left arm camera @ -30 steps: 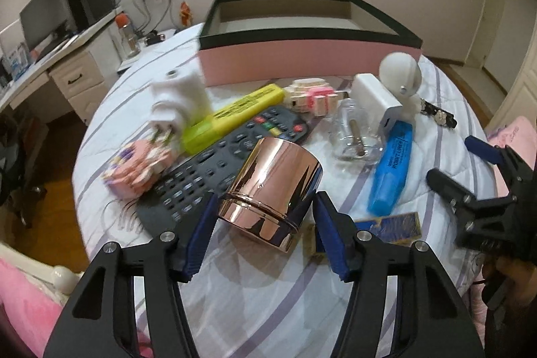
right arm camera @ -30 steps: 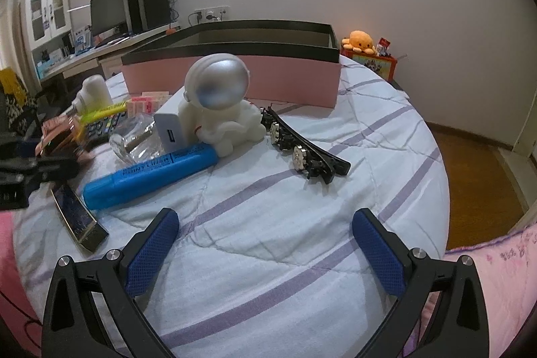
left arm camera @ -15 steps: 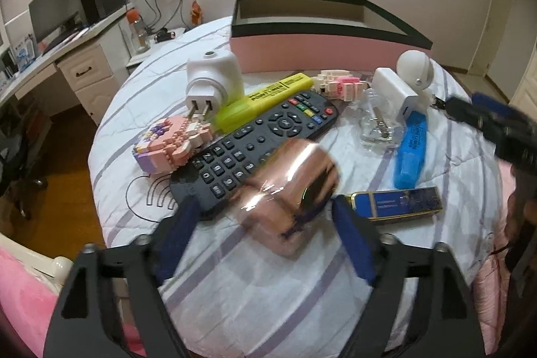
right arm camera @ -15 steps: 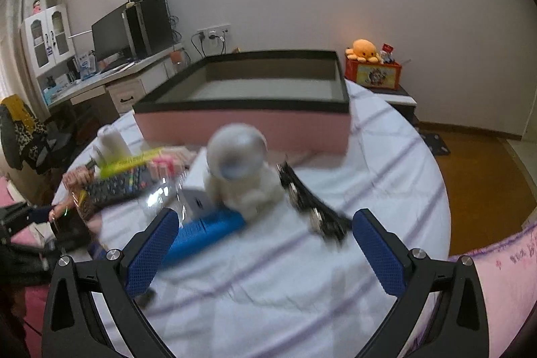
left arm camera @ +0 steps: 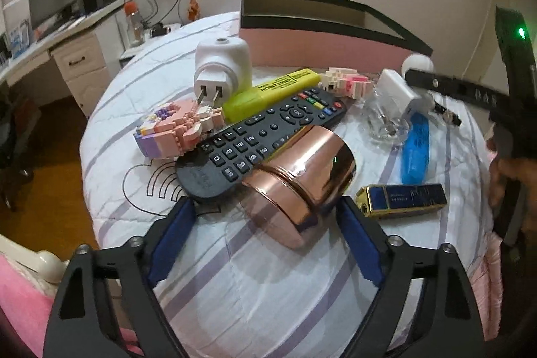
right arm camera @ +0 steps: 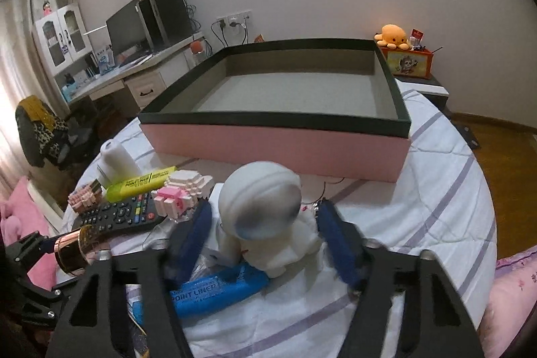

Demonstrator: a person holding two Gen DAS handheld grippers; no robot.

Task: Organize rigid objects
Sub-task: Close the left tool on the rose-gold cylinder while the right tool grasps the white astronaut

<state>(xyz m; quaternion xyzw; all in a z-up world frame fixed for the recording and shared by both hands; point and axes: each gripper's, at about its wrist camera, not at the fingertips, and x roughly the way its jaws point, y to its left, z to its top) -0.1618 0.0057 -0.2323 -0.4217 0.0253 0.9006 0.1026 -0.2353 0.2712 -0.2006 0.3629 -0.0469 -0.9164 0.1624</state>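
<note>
Only the right wrist view shows right gripper [right arm camera: 265, 239] jaws just closing, seemingly around astronaut figure [right arm camera: 265, 217].

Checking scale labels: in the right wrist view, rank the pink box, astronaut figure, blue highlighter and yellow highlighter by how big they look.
1. Pink box
2. Astronaut figure, nearness inflates it
3. Blue highlighter, also near
4. Yellow highlighter

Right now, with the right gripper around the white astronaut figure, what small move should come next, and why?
Probably finish closing the right gripper on the white astronaut figure. Its jaws have just been closing and flank the figure, but contact isn't clear. The open pink box with the dark rim stands right behind it.
</note>
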